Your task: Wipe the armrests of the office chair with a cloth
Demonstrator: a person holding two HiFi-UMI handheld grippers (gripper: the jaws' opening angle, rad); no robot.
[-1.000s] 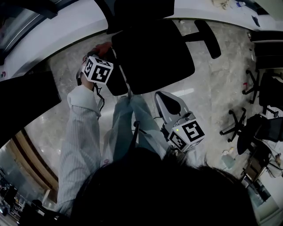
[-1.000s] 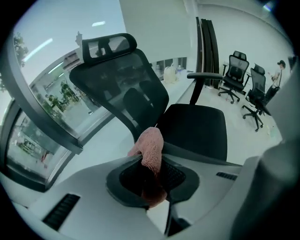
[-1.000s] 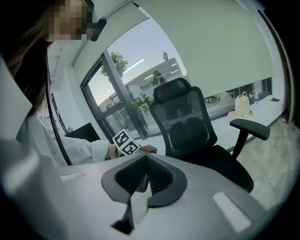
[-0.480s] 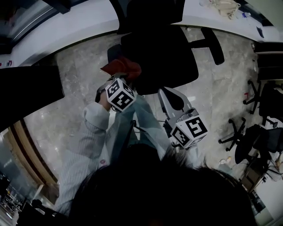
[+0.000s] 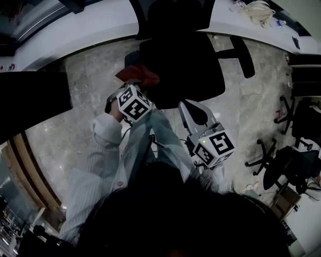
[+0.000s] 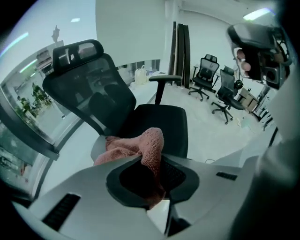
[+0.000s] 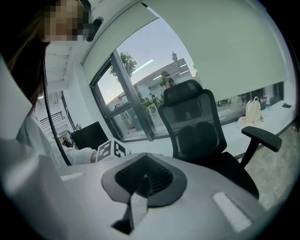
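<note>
The black office chair stands in front of me, its right armrest bare. A red-pink cloth lies over the chair's left armrest, which is mostly hidden under it. My left gripper is shut on the cloth, which bunches up between its jaws in the left gripper view, in front of the seat. Lower right of the seat, my right gripper is held off the chair, shut with nothing in it. Its own view shows the chair's backrest and one armrest.
A curved white desk runs behind the chair, with a pale bag on it. Several other black office chairs stand at the right on the marble floor. A dark panel sits at the left. My legs are below the seat.
My left gripper has drawn back toward me along the left armrest with the cloth, most of it in the first half second. The right gripper has barely moved.
</note>
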